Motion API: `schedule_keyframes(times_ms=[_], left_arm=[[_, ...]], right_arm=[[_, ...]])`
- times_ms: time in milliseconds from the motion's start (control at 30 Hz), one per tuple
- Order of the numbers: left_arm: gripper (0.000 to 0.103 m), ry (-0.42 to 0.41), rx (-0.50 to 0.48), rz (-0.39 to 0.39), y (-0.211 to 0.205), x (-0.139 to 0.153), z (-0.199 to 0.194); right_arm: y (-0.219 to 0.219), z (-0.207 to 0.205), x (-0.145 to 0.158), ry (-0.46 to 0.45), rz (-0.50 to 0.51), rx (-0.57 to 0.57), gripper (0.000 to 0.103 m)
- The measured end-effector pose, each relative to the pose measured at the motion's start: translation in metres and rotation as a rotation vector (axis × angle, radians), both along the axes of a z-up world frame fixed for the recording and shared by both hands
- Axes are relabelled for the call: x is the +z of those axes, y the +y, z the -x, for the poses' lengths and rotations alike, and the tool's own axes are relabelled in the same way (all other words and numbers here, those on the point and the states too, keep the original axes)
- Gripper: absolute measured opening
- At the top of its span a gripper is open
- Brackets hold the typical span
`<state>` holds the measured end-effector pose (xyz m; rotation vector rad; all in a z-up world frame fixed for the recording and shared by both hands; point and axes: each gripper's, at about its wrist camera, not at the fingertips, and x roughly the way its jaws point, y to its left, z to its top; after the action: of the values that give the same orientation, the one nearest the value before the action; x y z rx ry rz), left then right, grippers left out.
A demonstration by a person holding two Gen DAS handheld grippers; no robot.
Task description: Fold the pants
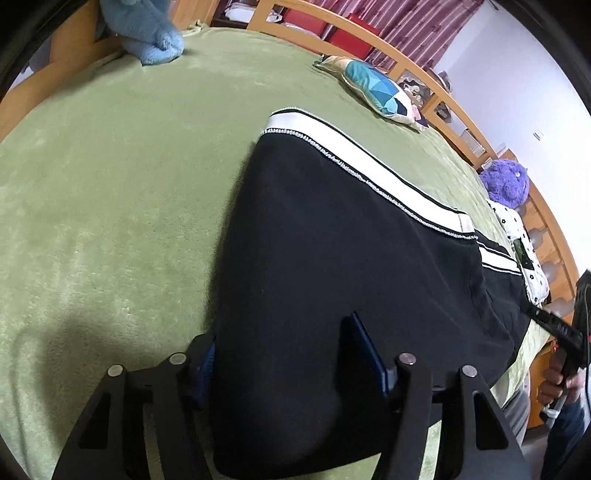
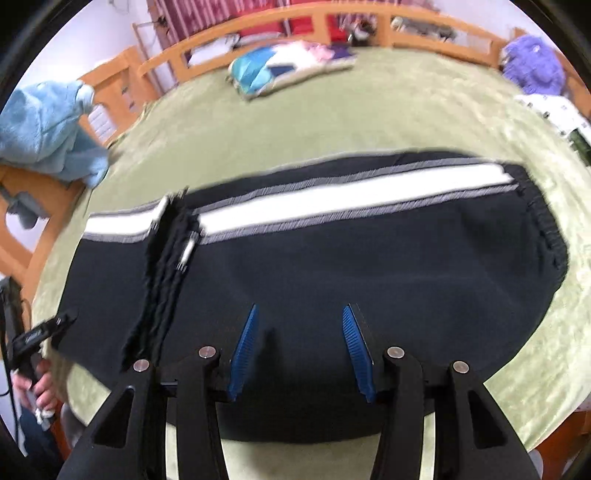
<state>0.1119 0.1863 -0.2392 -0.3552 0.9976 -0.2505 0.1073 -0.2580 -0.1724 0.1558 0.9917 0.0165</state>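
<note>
**Pants flat on the bed, one edge straddled, next fold not yet taken**

Though the pants (image 2: pixel 332 266) already lie once folded, black with a white side stripe, across the green bed (image 1: pixel 110 184), the step in hand looks like the start of a further fold: getting hold of the cloth at the near edge. In the right wrist view their cuffs lie doubled back on the left and the waistband sits at the right.

The left gripper (image 1: pixel 284 362) has its fingers part spread either side of the near edge of the pants; cloth lies between them, but the far pad is half hidden behind the fabric, so I cannot tell whether they pinch it. The right gripper (image 2: pixel 301 350) hovers over the black cloth with fingers spread and nothing between them; that view is smeared by motion.

The next move, as I judge it, calls for both grippers to close on all layers at matching points along one edge, then carry it over evenly so the stripe stays straight.

Count, largest first: one bed, one pair of pants, one blue plush (image 1: pixel 147 33), one purple plush (image 1: pixel 506 184), one patterned pillow (image 1: pixel 376 88), one spotted cloth (image 1: pixel 524 243), two grippers.
</note>
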Motion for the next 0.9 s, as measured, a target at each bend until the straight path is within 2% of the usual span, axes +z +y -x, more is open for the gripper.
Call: schedule_keyframes(times_ms=[33,167,233,300,500,600,800,833,900], left_arm=[[0.058,-0.002,0.003,0.007,0.002,0.0,0.001],[0.055,0.001,0.021,0.041,0.007,-0.002,0.001],[0.054,0.004,0.022,0.047,0.009,-0.002,0.002],[0.054,0.007,0.019,0.054,0.01,-0.003,0.002],[0.054,0.026,0.011,0.072,0.012,-0.006,0.0],[0.055,0.044,0.012,0.09,0.014,-0.008,-0.003],[0.054,0.042,0.023,0.11,0.014,-0.009,-0.006],[0.05,0.037,0.024,0.105,0.014,-0.008,-0.005],[0.048,0.026,0.022,0.109,0.013,-0.007,-0.004]], right_arm=[[-0.007,0.004,0.0,-0.021,0.014,-0.009,0.051],[-0.006,-0.002,-0.004,-0.006,0.09,-0.021,0.052],[-0.01,0.004,-0.005,-0.011,0.101,-0.027,0.064],[-0.015,0.007,-0.004,-0.02,0.088,-0.033,0.068],[-0.028,0.006,-0.014,0.035,0.022,-0.081,0.068],[-0.039,0.009,-0.015,0.02,-0.042,-0.12,0.064],[-0.041,0.012,-0.006,-0.033,0.072,-0.141,0.064],[-0.041,0.012,-0.005,-0.034,0.065,-0.14,0.064],[-0.042,0.012,-0.004,-0.027,0.03,-0.135,0.063]])
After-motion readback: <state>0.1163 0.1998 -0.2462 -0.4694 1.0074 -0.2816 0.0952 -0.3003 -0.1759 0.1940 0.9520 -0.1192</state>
